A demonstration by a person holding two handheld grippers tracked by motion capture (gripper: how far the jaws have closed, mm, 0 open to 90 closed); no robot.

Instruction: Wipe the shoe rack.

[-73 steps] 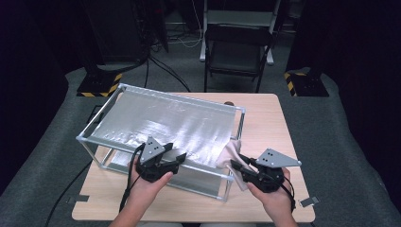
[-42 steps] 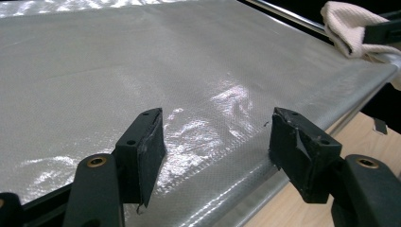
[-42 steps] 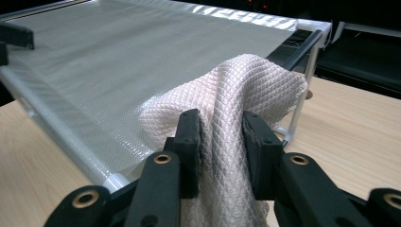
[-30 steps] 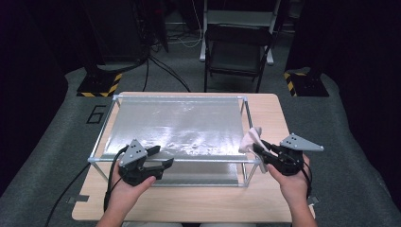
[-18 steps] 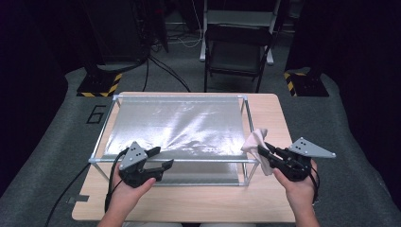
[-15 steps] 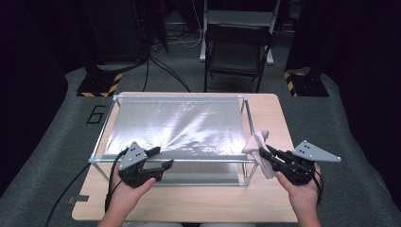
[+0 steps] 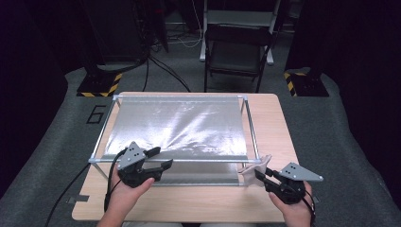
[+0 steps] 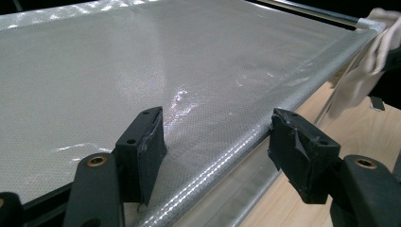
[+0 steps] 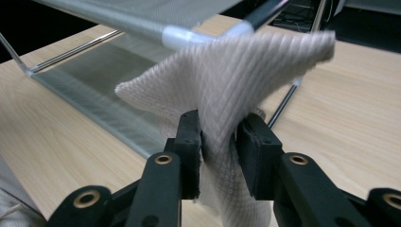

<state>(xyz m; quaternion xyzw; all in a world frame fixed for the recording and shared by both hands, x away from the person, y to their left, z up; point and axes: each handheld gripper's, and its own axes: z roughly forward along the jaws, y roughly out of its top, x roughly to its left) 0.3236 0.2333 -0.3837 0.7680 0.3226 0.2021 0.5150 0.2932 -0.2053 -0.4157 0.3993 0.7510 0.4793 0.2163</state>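
Note:
A metal frame (image 7: 203, 161) stretched with a silvery mesh sheet (image 7: 179, 123) stands on the wooden table (image 7: 274, 123). My left gripper (image 7: 161, 158) sits at the frame's front rail, left of the middle. Its jaws are open and straddle the sheet's hemmed front edge (image 8: 246, 137) without pinching it. My right gripper (image 7: 259, 174) is low at the frame's front right corner. It is shut on a white ribbed cloth (image 9: 246, 66), whose free end fans up against the corner joint (image 9: 182, 37). Its jaws have just been opening a little, with the cloth still between the pads.
A folding chair (image 7: 236, 52) and black stands with yellow-striped bases (image 7: 99, 87) stand beyond the table's far edge. Grey carpet surrounds the table. Bare wood runs along the right side and the near edge.
The frame, tilted at first, now sits square on the table. My right gripper has carried the cloth down and toward the near edge, to the front right corner. The left gripper has stayed put.

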